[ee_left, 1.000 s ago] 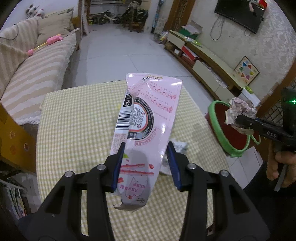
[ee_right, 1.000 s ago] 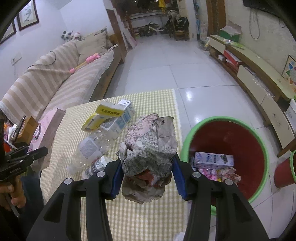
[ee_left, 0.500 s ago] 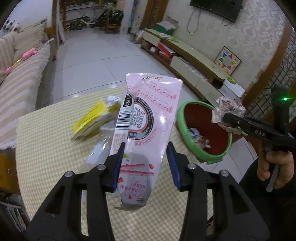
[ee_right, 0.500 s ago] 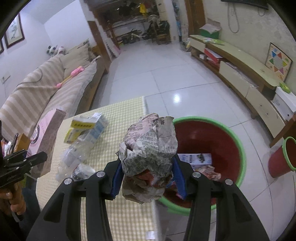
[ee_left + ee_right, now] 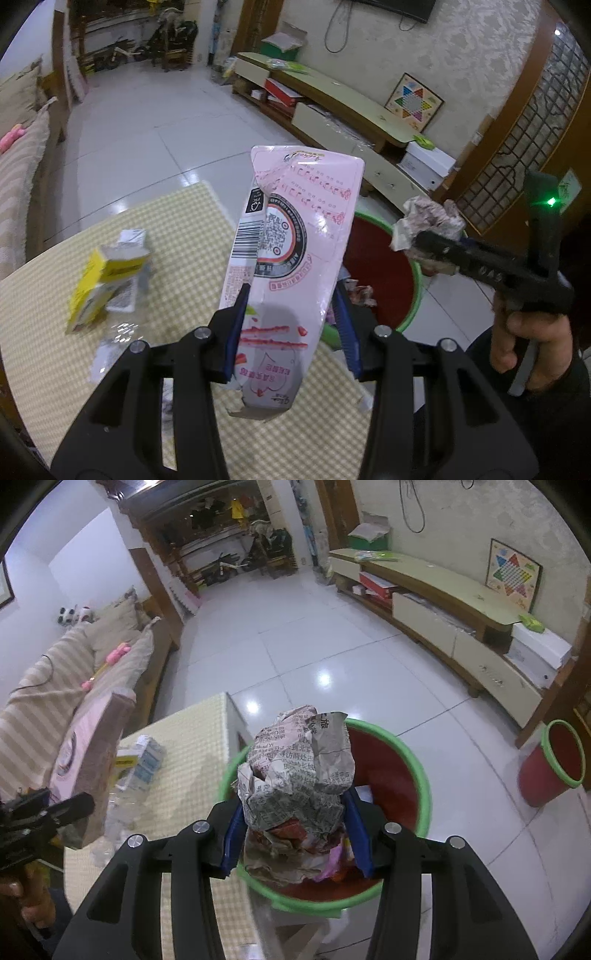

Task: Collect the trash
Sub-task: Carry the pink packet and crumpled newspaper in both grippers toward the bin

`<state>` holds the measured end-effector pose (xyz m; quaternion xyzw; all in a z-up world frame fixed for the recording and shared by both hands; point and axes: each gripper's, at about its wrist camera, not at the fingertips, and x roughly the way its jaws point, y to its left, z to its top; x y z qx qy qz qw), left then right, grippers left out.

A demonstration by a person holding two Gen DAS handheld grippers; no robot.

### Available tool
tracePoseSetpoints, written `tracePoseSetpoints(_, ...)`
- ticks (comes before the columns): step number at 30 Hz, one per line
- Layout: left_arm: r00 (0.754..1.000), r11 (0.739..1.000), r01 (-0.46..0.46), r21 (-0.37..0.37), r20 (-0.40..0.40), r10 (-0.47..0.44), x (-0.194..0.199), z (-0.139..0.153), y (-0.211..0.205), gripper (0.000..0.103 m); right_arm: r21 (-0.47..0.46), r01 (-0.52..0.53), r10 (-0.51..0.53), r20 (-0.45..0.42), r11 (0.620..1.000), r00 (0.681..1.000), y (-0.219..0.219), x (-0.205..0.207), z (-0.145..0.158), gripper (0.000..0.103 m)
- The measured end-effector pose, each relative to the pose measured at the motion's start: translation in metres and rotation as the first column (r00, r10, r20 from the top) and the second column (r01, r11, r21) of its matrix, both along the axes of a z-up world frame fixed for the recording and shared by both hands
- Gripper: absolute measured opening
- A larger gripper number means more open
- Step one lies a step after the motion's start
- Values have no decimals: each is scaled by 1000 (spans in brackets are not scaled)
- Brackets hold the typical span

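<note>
Right gripper [image 5: 293, 825]: it is now over the open mouth of the red bin [image 5: 413, 775]; one second ago it was over the table edge, beside the bin.
Crumpled newspaper [image 5: 299, 771]: now above the bin, carried there.
Left gripper [image 5: 291, 328]: it has swung toward the bin side.
Pink carton [image 5: 291, 236]: now partly in front of the bin rim.

Glossy white tile floor [image 5: 295, 642] reflects ceiling lights. A striped sofa [image 5: 40, 701] stands along one side; a long low cabinet [image 5: 443, 602] lines the patterned wall [image 5: 480, 55], with a star-pattern game board [image 5: 513, 574] leaning on it. A TV [image 5: 399, 5] hangs above. Bikes [image 5: 225, 568] are parked at the far end.
</note>
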<state>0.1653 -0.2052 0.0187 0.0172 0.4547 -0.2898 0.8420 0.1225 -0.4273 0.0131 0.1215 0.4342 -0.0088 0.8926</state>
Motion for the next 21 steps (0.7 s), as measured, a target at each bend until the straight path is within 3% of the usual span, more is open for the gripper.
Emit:
tracePoseSetpoints(8,996,997,52,-58,-68,-56,17,-14,-33,42,19,61,-60,-38,998,997,-19,4,-15,46)
tracePoseSetpoints(21,984,991,117,-59,-130,-124,23,-39,-77,42,43,101,-97,-74,994,993,-31,11,-28,47)
